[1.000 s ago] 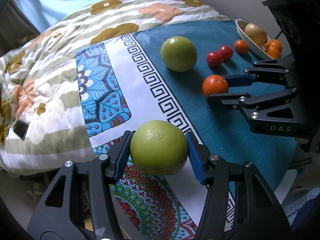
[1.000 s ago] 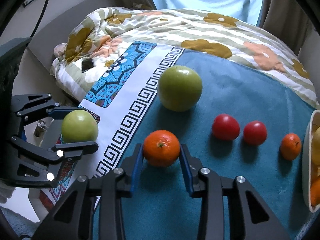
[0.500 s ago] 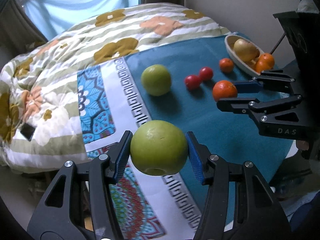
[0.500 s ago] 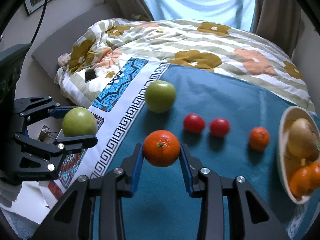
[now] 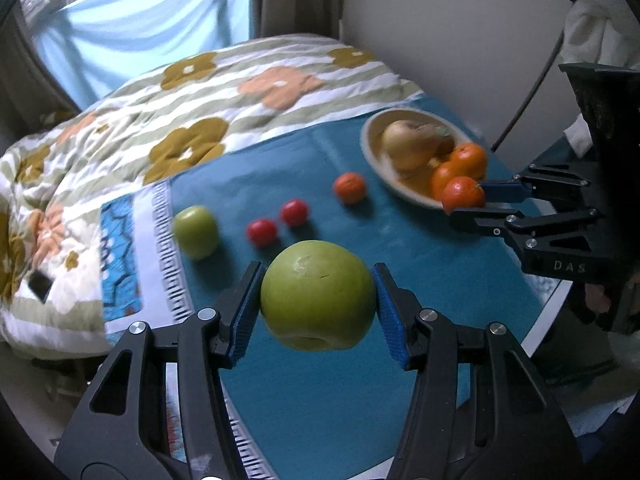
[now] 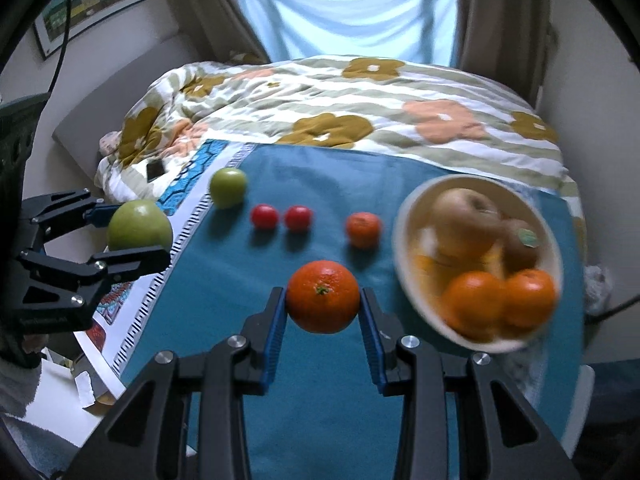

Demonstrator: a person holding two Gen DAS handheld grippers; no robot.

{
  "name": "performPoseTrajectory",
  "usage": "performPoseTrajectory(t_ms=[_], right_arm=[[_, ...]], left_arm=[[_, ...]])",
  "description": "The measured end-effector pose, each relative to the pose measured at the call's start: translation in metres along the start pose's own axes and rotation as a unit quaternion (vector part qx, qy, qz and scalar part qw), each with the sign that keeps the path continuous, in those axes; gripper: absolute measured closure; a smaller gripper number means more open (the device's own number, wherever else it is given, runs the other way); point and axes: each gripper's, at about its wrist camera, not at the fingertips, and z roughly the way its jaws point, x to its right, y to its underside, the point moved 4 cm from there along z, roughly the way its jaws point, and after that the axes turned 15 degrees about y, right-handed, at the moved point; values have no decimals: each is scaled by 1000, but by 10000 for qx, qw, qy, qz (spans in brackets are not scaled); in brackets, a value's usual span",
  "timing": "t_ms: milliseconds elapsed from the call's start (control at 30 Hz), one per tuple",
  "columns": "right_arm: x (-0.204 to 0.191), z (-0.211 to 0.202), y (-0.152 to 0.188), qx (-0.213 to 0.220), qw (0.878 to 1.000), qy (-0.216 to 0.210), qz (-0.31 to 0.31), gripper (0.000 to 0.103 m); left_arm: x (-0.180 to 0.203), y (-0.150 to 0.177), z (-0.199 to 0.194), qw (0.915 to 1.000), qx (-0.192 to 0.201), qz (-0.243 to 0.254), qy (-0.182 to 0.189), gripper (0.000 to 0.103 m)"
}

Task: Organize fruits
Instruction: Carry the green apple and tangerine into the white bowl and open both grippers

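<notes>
From the left wrist camera, the left gripper point(image 5: 318, 306) grips a large green apple point(image 5: 318, 294) between its blue pads, holding it in the air above the teal cloth point(image 5: 420, 264). Farther off on that cloth lie a smaller green apple point(image 5: 196, 232), two tomatoes point(image 5: 262, 232) side by side and a small tangerine point(image 5: 349, 188). A cream bowl point(image 5: 370, 140) sits at the far right of the cloth, holding a yellowish apple point(image 5: 404, 148) and two oranges point(image 5: 468, 159). The right gripper point(image 5: 466, 202) reaches in from the right, clamped on an orange point(image 5: 463, 194) just at the bowl's near rim. From the right wrist camera, the right gripper point(image 6: 323, 306) squeezes the orange point(image 6: 323, 296) between its pads, above the cloth and just left of the bowl point(image 6: 404, 216). The bowl, blurred, holds the yellowish apple point(image 6: 466, 210), a brown fruit with a green sticker point(image 6: 520, 242) and two oranges point(image 6: 472, 298) at its near side. At the left edge the left gripper point(image 6: 132, 234) carries the large green apple point(image 6: 139, 226) over the cloth's patterned border point(image 6: 188, 232).
</notes>
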Motion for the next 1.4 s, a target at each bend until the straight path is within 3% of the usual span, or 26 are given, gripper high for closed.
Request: performPoseTrajectory(t_ms=[267, 533, 933, 1167, 1233, 1300, 1400], right_arm=[[75, -14, 6, 34, 9994, 188, 283, 69], [124, -9, 6, 43, 9979, 394, 520, 69], [150, 27, 1, -259, 9921, 526, 1108, 69], [153, 39, -3, -346, 9900, 562, 1250, 69], [154, 41, -4, -359, 9895, 555, 1286, 69], [154, 41, -5, -359, 9893, 564, 1295, 69], [155, 41, -8, -354, 9894, 557, 1295, 69]], left_arm=[[55, -30, 37, 9998, 113, 48, 157, 45], [72, -59, 86, 9994, -10, 114, 329, 45], [62, -80, 155, 9958, -568, 435, 579, 45], [56, -83, 172, 9937, -633, 574, 721, 44], [55, -85, 171, 9934, -609, 542, 813, 39], [52, -86, 167, 9940, -562, 477, 812, 13], [46, -90, 158, 9945, -454, 402, 850, 11]])
